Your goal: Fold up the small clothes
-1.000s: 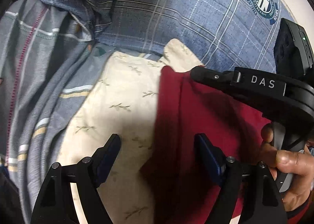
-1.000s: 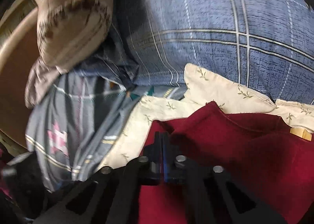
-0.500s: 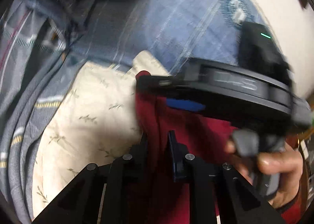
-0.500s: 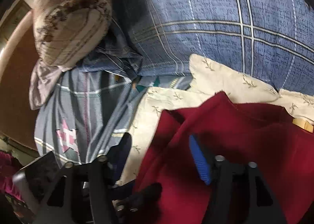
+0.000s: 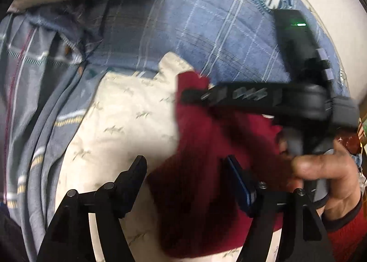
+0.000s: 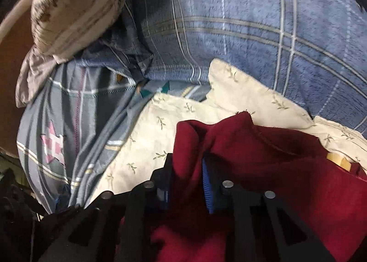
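- The right gripper (image 6: 187,178) has just been closing; its jaws pinch a raised fold of the dark red garment (image 6: 286,170).
- The left gripper (image 5: 185,170) has just been opening; its jaws stand wide, pads off the cloth, over the garment's left edge.
- The garment lies on a cream leaf-print cloth (image 5: 119,124), bare to the left.
- A blue checked blanket (image 6: 252,32) lies beyond, a grey striped one (image 6: 68,124) to the left.
- No containers show.

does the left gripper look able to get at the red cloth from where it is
Probably yes. The left gripper has just been opening and stands wide with the red cloth right between its fingers, nothing covering it. The right gripper, just closing, pinches a fold further up, so that end is taken.
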